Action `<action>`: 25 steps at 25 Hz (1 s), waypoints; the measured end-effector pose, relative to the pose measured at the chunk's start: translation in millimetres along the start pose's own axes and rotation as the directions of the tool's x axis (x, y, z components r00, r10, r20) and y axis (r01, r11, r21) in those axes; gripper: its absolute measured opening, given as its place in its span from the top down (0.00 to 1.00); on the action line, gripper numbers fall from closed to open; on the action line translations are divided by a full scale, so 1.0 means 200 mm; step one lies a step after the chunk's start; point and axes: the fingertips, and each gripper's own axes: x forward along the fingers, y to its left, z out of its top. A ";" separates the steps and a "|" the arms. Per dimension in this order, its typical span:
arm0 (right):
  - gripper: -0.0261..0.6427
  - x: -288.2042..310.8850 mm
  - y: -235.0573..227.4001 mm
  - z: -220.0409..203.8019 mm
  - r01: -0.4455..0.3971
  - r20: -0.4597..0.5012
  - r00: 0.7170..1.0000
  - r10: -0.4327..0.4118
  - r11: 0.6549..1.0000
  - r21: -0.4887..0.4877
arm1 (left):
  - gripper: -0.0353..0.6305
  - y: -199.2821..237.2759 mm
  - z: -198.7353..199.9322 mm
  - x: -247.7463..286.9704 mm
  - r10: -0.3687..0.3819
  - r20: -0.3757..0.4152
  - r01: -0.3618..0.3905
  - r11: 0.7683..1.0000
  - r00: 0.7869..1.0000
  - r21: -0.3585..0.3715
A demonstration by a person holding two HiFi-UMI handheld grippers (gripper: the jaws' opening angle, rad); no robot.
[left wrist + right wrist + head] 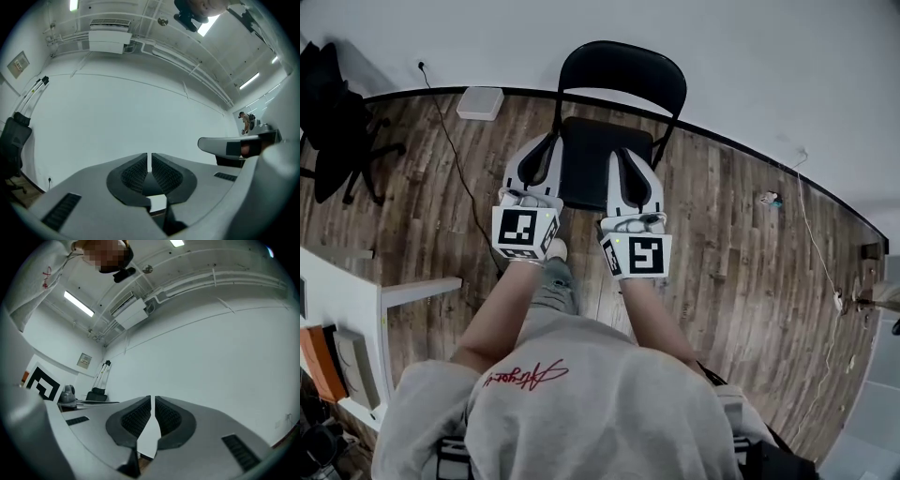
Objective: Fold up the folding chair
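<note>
- The left gripper (150, 161) is keeping its jaws pressed together with nothing between them. Its own view is showing only the bare wall (140, 108) past the tips.
- The right gripper (153, 404) is doing the same: its jaws are meeting at the tips and gripping nothing, and it is also facing the wall.
- Both are probably being carried closed because no grip is called for yet.
- In the head view the two grippers are pointing toward 12 o'clock, side by side. The left one is lying over the seat's 9 o'clock edge and the right one over its 3 o'clock edge.
- Flanking the seat this way is likely setting up a two-handed hold, one side each. Whether either tip is touching the seat cannot be told.
- The chair (592, 155) is standing open at the person's 12 o'clock, its seat flat and its back (623, 70) toward the wall. Nothing is folded yet.
- The person is standing square to the chair's front with both forearms reaching out, so each gripper is getting an even reach.
- The floor (741, 262) around the chair is leaving room for the legs to swing shut.
</note>
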 end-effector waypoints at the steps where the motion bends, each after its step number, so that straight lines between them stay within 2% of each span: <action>1: 0.93 0.08 -0.04 -0.01 0.020 0.011 1.000 -0.020 1.000 -0.013 | 0.92 0.04 -0.01 0.08 -0.010 0.004 0.010 1.000 1.000 0.003; 5: 0.93 0.34 -0.21 -0.09 0.099 0.010 0.995 -0.099 0.995 -0.020 | 0.91 0.18 -0.10 0.35 -0.049 -0.011 0.049 0.999 0.999 -0.003; 7: 0.93 0.40 -0.28 -0.16 0.134 -0.014 0.991 -0.134 0.991 -0.010 | 0.75 0.23 -0.18 0.43 -0.051 -0.037 0.051 0.999 0.998 -0.018; 8: 0.93 0.41 -0.31 -0.20 0.150 -0.030 0.988 -0.150 0.989 0.006 | 0.70 0.26 -0.22 0.47 -0.047 -0.053 0.046 0.999 0.997 -0.025; 11: 0.93 0.40 -0.39 -0.34 0.182 -0.072 0.981 -0.178 0.981 0.058 | 0.66 0.32 -0.38 0.56 -0.036 -0.104 0.034 0.999 0.994 -0.021; 14: 0.93 0.39 -0.41 -0.48 0.178 -0.113 0.979 -0.168 0.980 0.084 | 0.59 0.41 -0.62 0.67 -0.005 -0.175 0.002 1.000 0.984 -0.018; 17: 0.93 0.35 -0.40 -0.65 0.166 -0.156 0.977 -0.147 0.979 0.116 | 0.57 0.52 -0.89 0.77 0.020 -0.251 -0.026 0.999 0.968 -0.020; 19: 0.93 0.31 -0.40 -0.81 0.166 -0.184 0.973 -0.137 0.974 0.151 | 0.56 0.58 -1.07 0.86 0.010 -0.295 -0.005 1.000 0.956 0.017; 21: 0.87 0.27 -0.39 -1.00 0.181 -0.229 0.964 -0.136 0.965 0.188 | 0.56 0.63 -1.25 0.96 -0.003 -0.338 0.023 0.998 0.941 0.055; 25: 0.81 0.12 -0.39 -1.34 0.239 -0.329 0.932 -0.149 0.938 0.252 | 0.56 0.71 -1.55 1.11 -0.005 -0.381 0.025 0.999 0.925 0.048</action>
